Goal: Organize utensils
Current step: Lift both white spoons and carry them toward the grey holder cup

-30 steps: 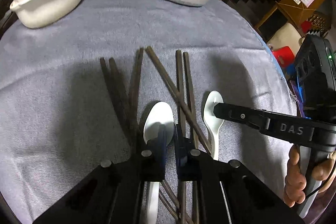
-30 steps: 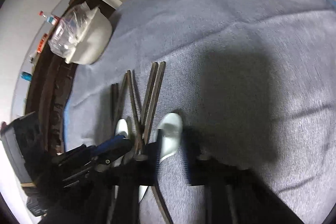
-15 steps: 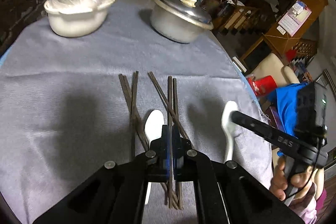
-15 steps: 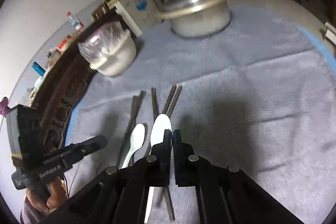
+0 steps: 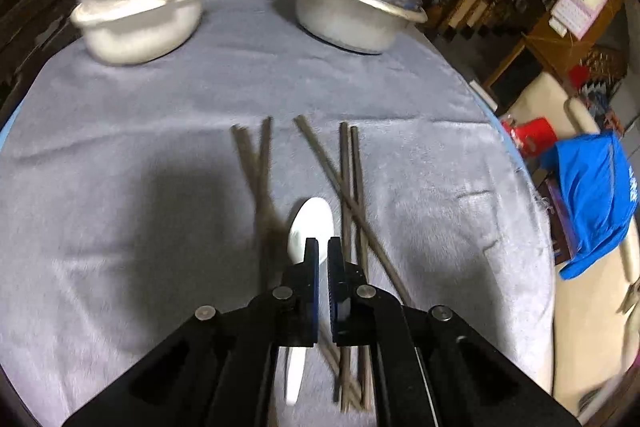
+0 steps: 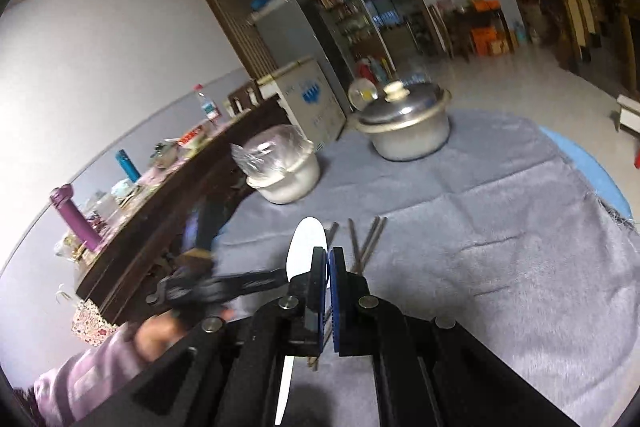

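Now each gripper, left gripper (image 5: 323, 251) and right gripper (image 6: 329, 263), apparently pinches a white spoon (image 5: 311, 229) by its handle above the grey cloth (image 5: 120, 147); light, stiff, probably slick ceramic, chopsticks (image 5: 352, 183) lying beneath.

spoon handle (image 5: 295, 375): its middle hidden behind the gripper body, left view
chopsticks (image 5: 352, 379): near ends run under the gripper
wrapped bowl (image 5: 136, 15): smeared by blur
left gripper (image 6: 224, 285): blurred in the right view
hand (image 6: 160, 337): blurred, partly hidden
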Motion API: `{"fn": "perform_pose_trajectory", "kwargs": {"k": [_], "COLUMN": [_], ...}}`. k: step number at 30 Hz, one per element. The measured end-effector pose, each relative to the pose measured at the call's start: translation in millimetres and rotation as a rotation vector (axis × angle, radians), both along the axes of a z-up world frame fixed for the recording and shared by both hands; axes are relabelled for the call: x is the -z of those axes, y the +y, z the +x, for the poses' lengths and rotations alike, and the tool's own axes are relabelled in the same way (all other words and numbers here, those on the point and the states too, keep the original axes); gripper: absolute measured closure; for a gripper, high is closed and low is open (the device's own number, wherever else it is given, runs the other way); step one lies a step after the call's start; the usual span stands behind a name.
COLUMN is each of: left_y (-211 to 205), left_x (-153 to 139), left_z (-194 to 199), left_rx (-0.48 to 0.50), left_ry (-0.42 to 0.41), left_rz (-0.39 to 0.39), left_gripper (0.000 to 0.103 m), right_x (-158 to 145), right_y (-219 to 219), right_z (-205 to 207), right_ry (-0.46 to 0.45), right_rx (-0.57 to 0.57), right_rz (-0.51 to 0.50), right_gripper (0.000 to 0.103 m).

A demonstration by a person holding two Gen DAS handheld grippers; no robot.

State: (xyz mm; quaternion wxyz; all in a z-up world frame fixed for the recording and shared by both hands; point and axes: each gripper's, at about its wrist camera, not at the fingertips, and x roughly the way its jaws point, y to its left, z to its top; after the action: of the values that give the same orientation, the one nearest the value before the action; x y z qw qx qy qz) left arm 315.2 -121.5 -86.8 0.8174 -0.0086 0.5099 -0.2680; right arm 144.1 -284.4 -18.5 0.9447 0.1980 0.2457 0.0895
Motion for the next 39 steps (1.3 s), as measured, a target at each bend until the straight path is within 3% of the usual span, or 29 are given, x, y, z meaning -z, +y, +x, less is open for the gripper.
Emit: {"fn": "perform_pose_trajectory", "kwargs": {"k": [5,9,15,23,25,28,29,31,32,33,39], "left_y": [-26,-28,-23,6,10,16,17,11,6,2,-14], "left_x": [16,34,37,2,-8,-6,0,6,10,14,29], "left_z": [20,24,13,-13,-18,-7,-2,-2,-4,-3,5], "left_rx": [0.042,0.052,0.059,0.035,0.03,0.0,-0.004,0.004,0.019,0.029,0.075], "left_ry": [0.027,0.094,0.047,-0.021,-0.06,-0.014,0.016,0.019,0.013,0.009,0.024], "left_rz": [0.033,0.009,0.027,-0.101,-0.085,-0.081,-0.066,-0.018,0.006,0.018,0.054], "left_gripper": [0.1,0.1,0.102,0.103,0.103,0.103,0.101,0.087,0.073,0.068,0.067], "right_x": [7,18,26,22,22,23,22,22,24,25,34], "right_y": [5,2,4,22,27,31,32,35,35,34,25], "right_z": [-9,-6,-1,-12,-14,-16,-18,-21,-22,-22,-19], "right_ry": [-0.005,0.022,0.042,0.021,0.026,0.032,0.028,0.026,0.03,0.035,0.063], "right_rx": [-0.021,-0.023,-0.029,-0.014,-0.014,-0.014,-0.016,-0.02,-0.02,-0.02,-0.016], "right_rz": [0.004,0.019,0.022,-0.022,-0.035,-0.022,-0.023,-0.029,-0.029,-0.028,-0.004], "right_gripper": [0.101,0.101,0.101,0.101,0.101,0.101,0.101,0.101,0.101,0.101,0.101]}}
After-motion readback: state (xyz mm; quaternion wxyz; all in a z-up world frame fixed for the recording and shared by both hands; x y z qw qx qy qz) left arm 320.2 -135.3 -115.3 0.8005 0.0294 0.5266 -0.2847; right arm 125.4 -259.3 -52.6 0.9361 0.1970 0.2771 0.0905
